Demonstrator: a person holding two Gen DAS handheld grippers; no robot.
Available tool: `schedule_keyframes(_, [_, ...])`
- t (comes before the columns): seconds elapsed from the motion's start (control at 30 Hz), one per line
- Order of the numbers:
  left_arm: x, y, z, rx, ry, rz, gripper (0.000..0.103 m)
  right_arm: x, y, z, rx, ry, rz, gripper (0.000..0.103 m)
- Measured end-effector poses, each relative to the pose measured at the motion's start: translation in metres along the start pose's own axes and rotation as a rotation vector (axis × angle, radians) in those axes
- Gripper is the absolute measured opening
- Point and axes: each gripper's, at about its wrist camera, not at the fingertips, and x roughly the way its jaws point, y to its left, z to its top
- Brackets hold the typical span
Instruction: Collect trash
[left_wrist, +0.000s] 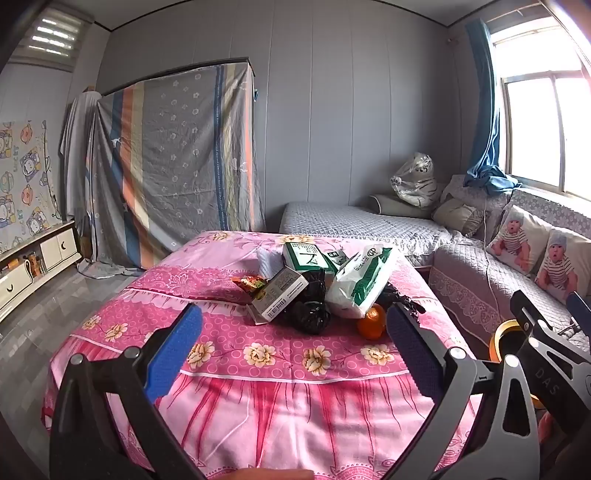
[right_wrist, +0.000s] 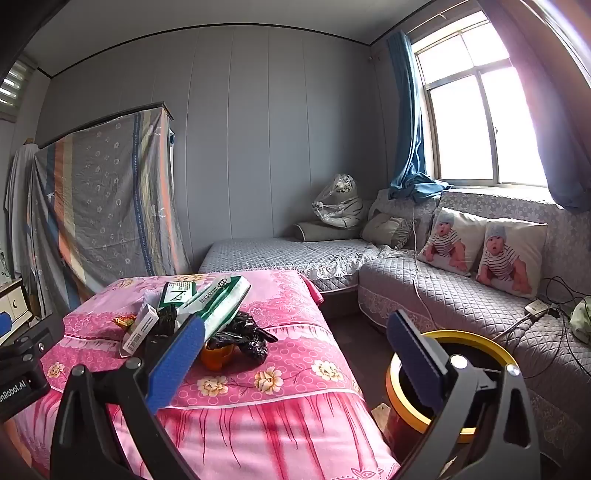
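Left gripper (left_wrist: 295, 347) wide open, nothing between the blue pads (left_wrist: 173, 354), pointing slightly below level. Right gripper (right_wrist: 295, 354) same: jaws fully apart, empty, tilted slightly down. Right unit shows at the right edge of the left view, left unit at the left edge of the right view: side by side.

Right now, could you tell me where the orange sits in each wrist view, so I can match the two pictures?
Left wrist: the orange lies right of centre on the pink cloth, beside the black bag and just left of the right blue pad.
Right wrist: the orange shows left of centre, partly hidden behind the left blue pad.
Shared landmark: the green-and-white pack leaning just above it.
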Motion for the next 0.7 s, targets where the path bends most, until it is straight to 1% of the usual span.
schedule_keyframes(0.47, [-0.0012,0.0018,0.0019,0.002,-0.005,0.002,0.095,0.001,-0.0005,-0.0007,0.004,0.012,0.002,0.095])
schedule_keyframes(0.7, [-0.0004,0.0037,-0.0004,-0.001,0.006,-0.003,0.095,0.0011,-0.0004,-0.0008,0.004,0.012,0.002,0.095])
